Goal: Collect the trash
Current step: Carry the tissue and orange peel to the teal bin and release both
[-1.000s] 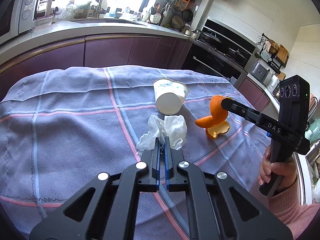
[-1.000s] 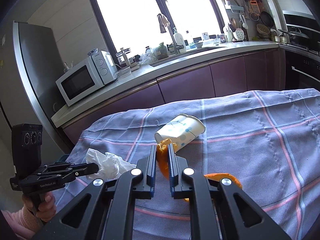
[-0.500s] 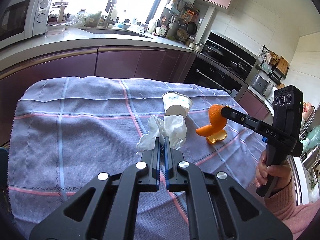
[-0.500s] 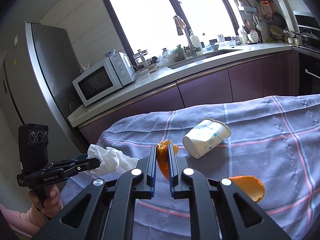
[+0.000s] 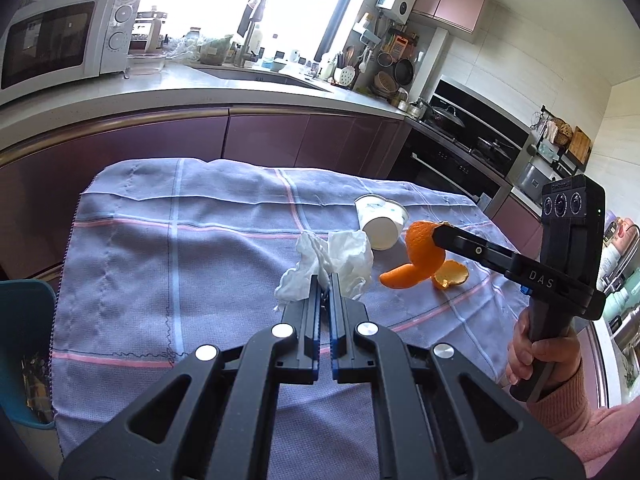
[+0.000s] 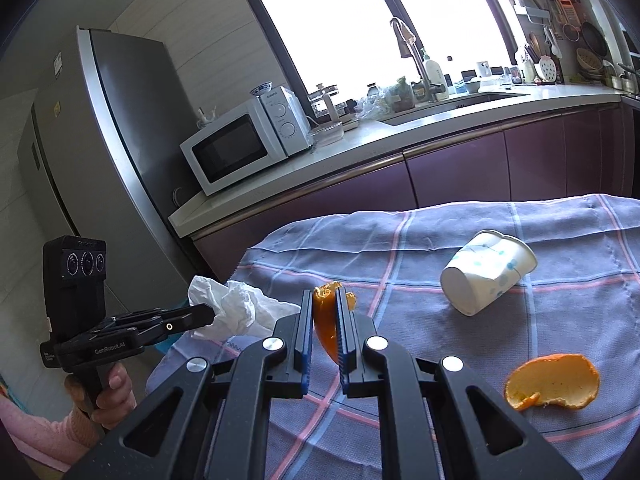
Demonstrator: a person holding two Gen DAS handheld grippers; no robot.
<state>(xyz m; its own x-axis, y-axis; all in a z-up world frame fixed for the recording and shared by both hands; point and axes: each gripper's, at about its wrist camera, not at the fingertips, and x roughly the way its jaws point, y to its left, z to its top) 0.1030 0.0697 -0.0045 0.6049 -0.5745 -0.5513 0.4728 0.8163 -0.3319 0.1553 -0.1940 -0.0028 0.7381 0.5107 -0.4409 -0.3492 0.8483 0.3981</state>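
Note:
My left gripper (image 5: 325,280) is shut on a crumpled white tissue (image 5: 340,262) and holds it above the checked cloth; it also shows in the right wrist view (image 6: 236,308). My right gripper (image 6: 325,300) is shut on a strip of orange peel (image 6: 324,320), lifted off the table; the peel also shows in the left wrist view (image 5: 420,256). A second piece of orange peel (image 6: 554,386) lies on the cloth, cup side up. A white paper cup (image 6: 486,278) with blue dots lies on its side behind it.
The table is covered by a purple checked cloth (image 5: 180,240). A teal bin (image 5: 24,352) stands by the table's left edge. A kitchen counter with a microwave (image 6: 240,144) and a sink runs behind. A fridge (image 6: 92,140) stands at the left.
Both grippers have risen and pulled back from the table with the tissue and the peel in them. The right gripper has swung left, so the cup and the loose peel sit further right.

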